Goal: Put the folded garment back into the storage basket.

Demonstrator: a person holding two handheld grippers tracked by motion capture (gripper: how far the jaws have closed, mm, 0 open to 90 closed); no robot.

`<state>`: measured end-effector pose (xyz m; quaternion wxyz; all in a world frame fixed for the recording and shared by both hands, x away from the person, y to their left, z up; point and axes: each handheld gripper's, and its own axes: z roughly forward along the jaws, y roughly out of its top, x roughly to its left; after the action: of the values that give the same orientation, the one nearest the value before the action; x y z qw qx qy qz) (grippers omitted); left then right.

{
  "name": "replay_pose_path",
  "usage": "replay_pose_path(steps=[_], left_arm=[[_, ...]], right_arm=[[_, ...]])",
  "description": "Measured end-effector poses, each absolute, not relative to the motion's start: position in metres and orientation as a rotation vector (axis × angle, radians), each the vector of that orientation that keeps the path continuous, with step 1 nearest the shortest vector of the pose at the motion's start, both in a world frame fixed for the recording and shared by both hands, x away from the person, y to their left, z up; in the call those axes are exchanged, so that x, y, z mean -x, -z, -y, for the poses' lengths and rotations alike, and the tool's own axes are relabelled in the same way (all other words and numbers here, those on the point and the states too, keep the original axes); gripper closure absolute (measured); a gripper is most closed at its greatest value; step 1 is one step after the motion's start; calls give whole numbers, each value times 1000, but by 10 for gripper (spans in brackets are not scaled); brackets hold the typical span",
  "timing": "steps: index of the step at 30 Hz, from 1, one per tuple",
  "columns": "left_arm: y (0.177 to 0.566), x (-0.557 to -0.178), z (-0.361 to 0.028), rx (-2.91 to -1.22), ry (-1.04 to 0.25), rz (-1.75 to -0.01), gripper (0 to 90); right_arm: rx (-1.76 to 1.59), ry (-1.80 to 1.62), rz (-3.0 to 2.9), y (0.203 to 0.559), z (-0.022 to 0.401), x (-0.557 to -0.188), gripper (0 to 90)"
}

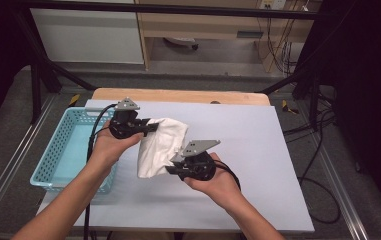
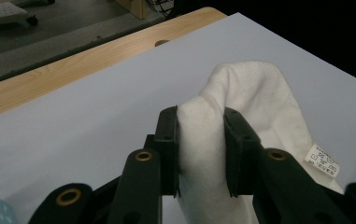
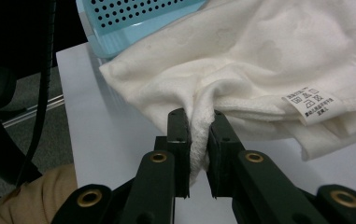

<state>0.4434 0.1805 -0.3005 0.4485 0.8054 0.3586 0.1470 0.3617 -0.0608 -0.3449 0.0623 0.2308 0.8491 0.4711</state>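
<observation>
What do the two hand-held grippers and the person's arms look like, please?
Each hand-held gripper, left and right, has a black body, a grey three-cornered plate on top and a black cable trailing back. In the gripper views, the jaws are flat black bars on arms with brass-coloured rivets. The forearms are bare, no sleeves in the high view.

From my remote seat, the high view was lit from overhead: the table [image 1: 258, 150] glowed evenly pale, while the room's sides sank into near black. Soft shadows lay under the white cloth [image 1: 160, 145] and the forearms. No glare showed. The picture looked a little soft and grainy. In the gripper views the near jaws sat dim, the cloth's label [image 3: 312, 105] stayed too blurred for me to read, and corners fell dark.
</observation>
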Motion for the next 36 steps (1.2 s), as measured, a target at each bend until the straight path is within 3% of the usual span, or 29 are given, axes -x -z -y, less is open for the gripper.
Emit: replay_pose_path(steps=[36], left_arm=[[279, -456, -266, -1958, -447, -965, 703]], right_arm=[[-573, -1403, -2595, 325, -25, -394, 815]])
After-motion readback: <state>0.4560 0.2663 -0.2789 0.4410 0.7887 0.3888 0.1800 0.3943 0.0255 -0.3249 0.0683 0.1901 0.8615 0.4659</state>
